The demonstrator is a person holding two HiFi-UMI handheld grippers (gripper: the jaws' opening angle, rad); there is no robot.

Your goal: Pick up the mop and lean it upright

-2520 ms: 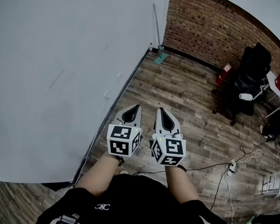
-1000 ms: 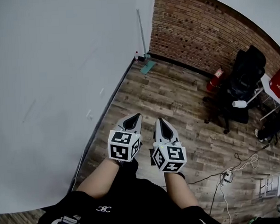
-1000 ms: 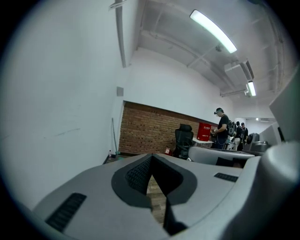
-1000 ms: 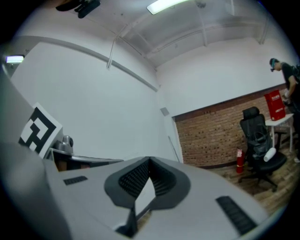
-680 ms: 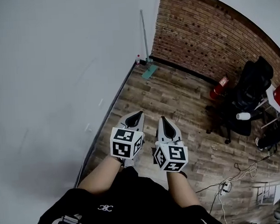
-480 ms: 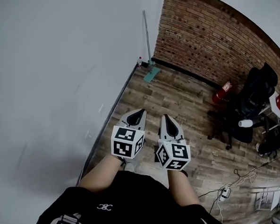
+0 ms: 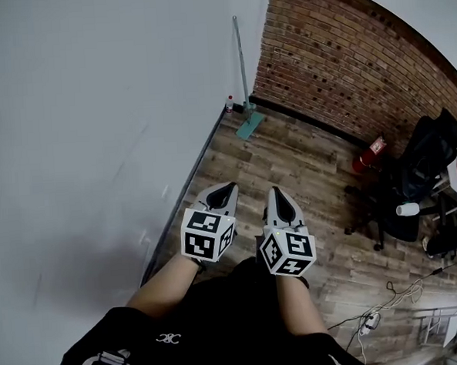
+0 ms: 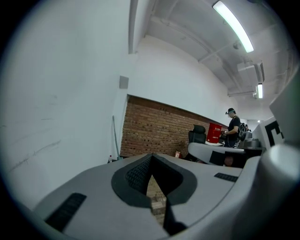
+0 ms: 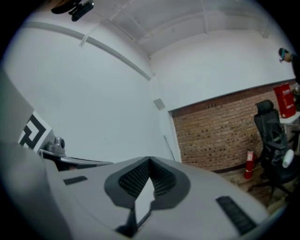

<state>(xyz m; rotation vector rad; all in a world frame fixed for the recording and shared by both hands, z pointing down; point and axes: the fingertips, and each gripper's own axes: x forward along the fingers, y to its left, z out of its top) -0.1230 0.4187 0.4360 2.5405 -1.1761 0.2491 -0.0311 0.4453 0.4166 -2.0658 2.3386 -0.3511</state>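
While left gripper (image 7: 226,186) and right gripper (image 7: 274,191) sit closed, empty, the mop (image 7: 241,65) looks light and stiff, probably best gripped mid-pole.

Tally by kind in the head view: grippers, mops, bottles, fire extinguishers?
left hand-held gripper and right hand-held gripper: 2
mop: 1
bottle: 1
fire extinguisher: 1
total: 5
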